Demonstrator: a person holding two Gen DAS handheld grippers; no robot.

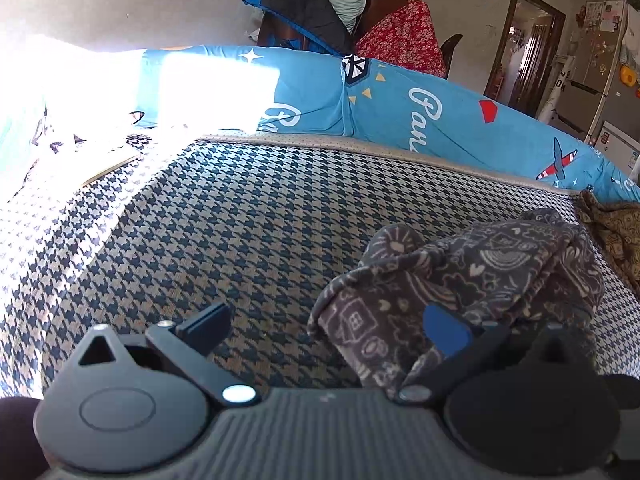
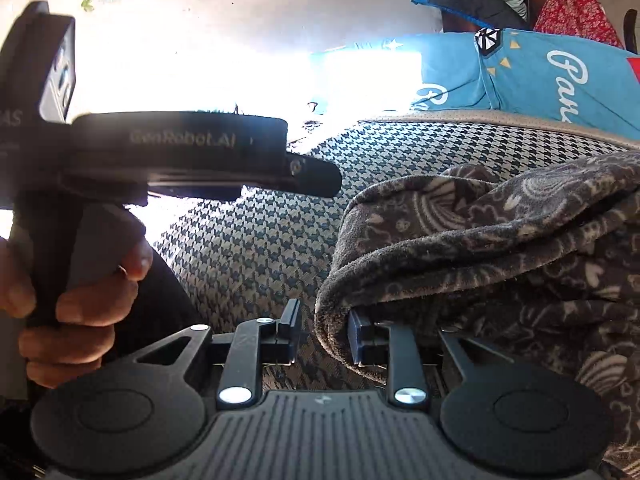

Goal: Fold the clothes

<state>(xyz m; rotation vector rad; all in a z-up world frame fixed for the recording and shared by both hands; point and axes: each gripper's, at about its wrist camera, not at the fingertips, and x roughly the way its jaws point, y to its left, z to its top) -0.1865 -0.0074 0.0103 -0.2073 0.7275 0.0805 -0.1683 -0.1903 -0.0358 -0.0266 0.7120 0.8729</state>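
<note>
Garment (image 2: 500, 248) drapes over right tongs' (image 2: 324, 332) right finger.

Dark patterned garment (image 2: 500, 248) runs past the right wrist view's right edge and covers the right claw's (image 2: 322, 334) right finger. Sun glare (image 1: 208, 92) whites out the blue quilt (image 1: 400, 108). The left claw (image 2: 168, 152) appears blurred.

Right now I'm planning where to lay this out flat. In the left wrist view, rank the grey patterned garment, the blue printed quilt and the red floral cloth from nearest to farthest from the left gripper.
1. Grey patterned garment: draped against the left gripper on its right finger.
2. Blue printed quilt: across the bed's far edge.
3. Red floral cloth: behind the quilt, upper right.
</note>
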